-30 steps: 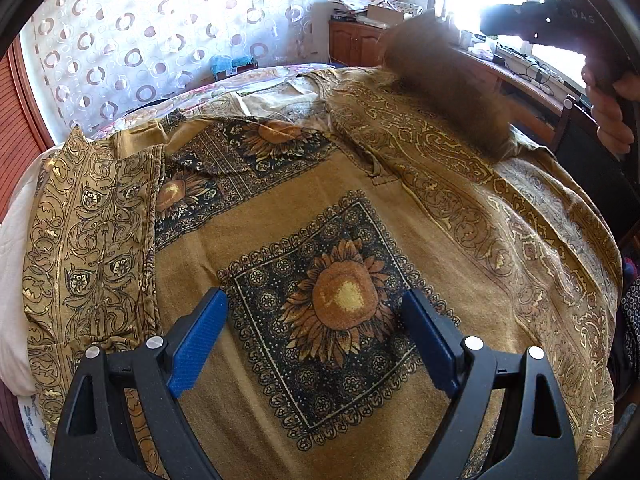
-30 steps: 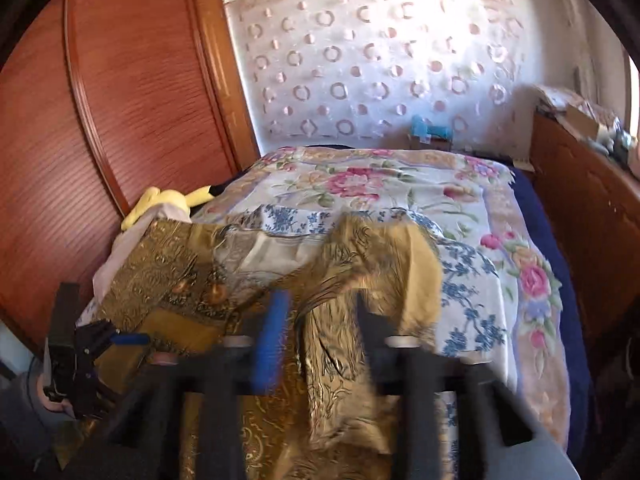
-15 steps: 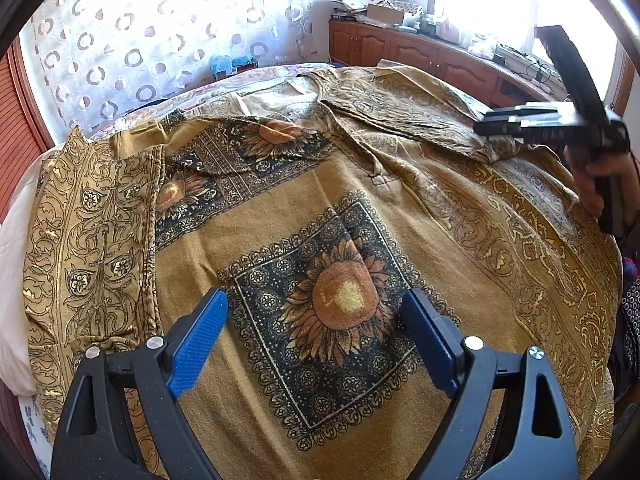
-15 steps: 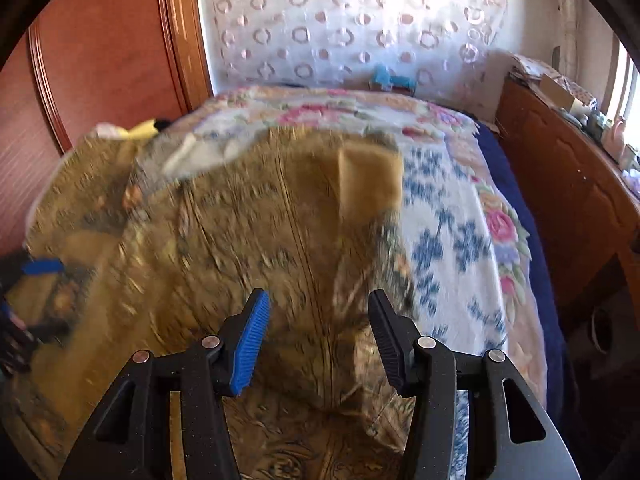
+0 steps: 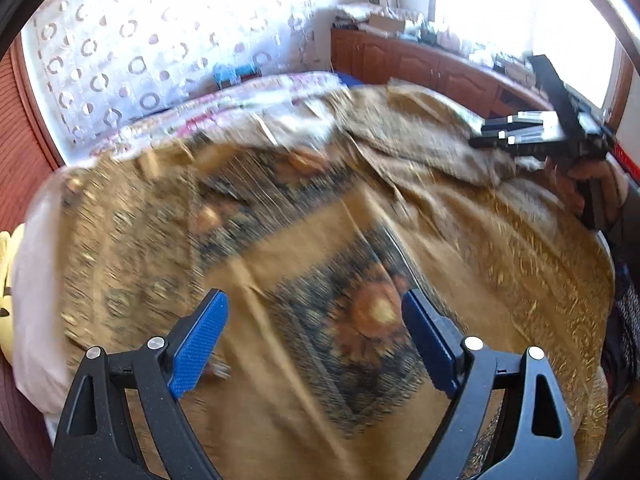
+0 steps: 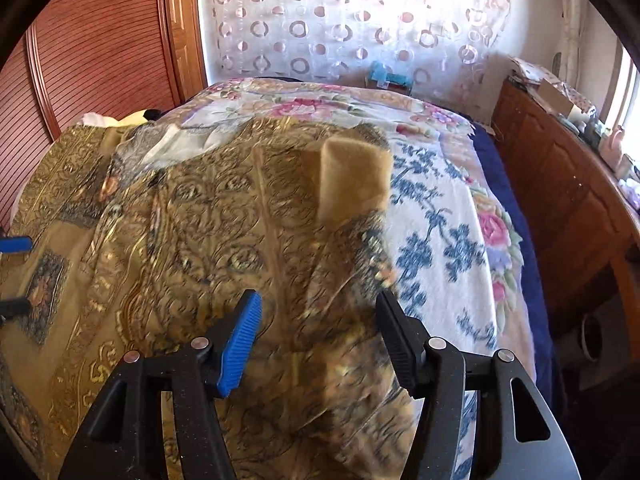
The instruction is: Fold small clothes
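Observation:
A gold-brown patterned garment [image 5: 304, 248] with dark sunflower squares lies spread over the bed. My left gripper [image 5: 316, 340] is open and empty, hovering low over a sunflower square near the garment's near edge. My right gripper [image 6: 318, 336] is open and empty above the garment's sleeve [image 6: 248, 240], whose cuff [image 6: 352, 176] is turned back to show its plain inside. The right gripper also shows in the left wrist view [image 5: 504, 136] at the far right, held in a hand. The left gripper's fingertips [image 6: 16, 246] show at the left edge of the right wrist view.
The garment lies on a floral bedspread [image 6: 440, 216]. A wooden wardrobe [image 6: 92, 60] stands left of the bed. A wooden dresser [image 6: 560, 184] with clutter on top runs along the right side. A curtain [image 6: 352, 16] with ring patterns hangs behind the bed.
My right gripper let go of the sleeve, which now lies flat on the bed, and its jaws opened wider. My left gripper has shifted left over the garment, blurring the view.

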`<state>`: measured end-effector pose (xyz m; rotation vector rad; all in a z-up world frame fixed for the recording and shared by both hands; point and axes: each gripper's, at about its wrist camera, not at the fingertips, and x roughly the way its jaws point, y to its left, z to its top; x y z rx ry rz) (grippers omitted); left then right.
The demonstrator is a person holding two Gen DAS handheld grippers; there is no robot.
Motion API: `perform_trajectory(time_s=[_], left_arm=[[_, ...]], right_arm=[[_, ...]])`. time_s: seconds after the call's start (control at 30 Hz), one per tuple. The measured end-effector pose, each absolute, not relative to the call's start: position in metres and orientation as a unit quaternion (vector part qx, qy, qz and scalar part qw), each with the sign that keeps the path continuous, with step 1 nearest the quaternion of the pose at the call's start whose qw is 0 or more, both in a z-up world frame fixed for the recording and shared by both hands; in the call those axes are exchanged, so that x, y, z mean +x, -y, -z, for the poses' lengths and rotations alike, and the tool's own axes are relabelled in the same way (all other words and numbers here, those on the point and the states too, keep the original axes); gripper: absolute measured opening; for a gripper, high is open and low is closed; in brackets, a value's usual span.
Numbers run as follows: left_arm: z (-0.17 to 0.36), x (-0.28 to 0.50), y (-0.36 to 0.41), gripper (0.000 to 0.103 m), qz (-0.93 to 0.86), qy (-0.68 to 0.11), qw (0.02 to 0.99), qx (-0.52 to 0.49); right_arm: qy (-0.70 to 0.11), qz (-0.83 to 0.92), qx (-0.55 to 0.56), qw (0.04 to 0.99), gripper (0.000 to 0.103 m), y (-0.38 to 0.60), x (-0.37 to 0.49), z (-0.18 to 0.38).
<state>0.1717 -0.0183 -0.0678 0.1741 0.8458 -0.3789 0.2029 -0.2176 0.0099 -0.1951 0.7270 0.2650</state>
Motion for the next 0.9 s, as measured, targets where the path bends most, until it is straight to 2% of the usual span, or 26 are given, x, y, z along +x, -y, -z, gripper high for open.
perform_trajectory(time_s=[0.37, 0.53, 0.63, 0.9], left_arm=[[0.027, 0.231, -0.056, 0.086, 0.126, -0.373, 0.917, 0.060], [0.031, 0.255, -0.083, 0.074, 0.110, -0.379, 0.918, 0.043], [0.037, 0.268, -0.090, 0.060, 0.102, -0.389, 0.914, 0.045], [0.059, 0.288, -0.088, 0.046, 0.092, -0.417, 0.902, 0.070]], right_arm=[[-0.343, -0.137, -0.109, 0.923, 0.062, 0.212, 0.258, -0.020], [-0.347, -0.138, -0.105, 0.922, 0.062, 0.208, 0.287, -0.022], [-0.352, -0.132, -0.115, 0.919, 0.062, 0.203, 0.303, -0.017], [-0.352, -0.129, -0.121, 0.919, 0.063, 0.197, 0.321, -0.007]])
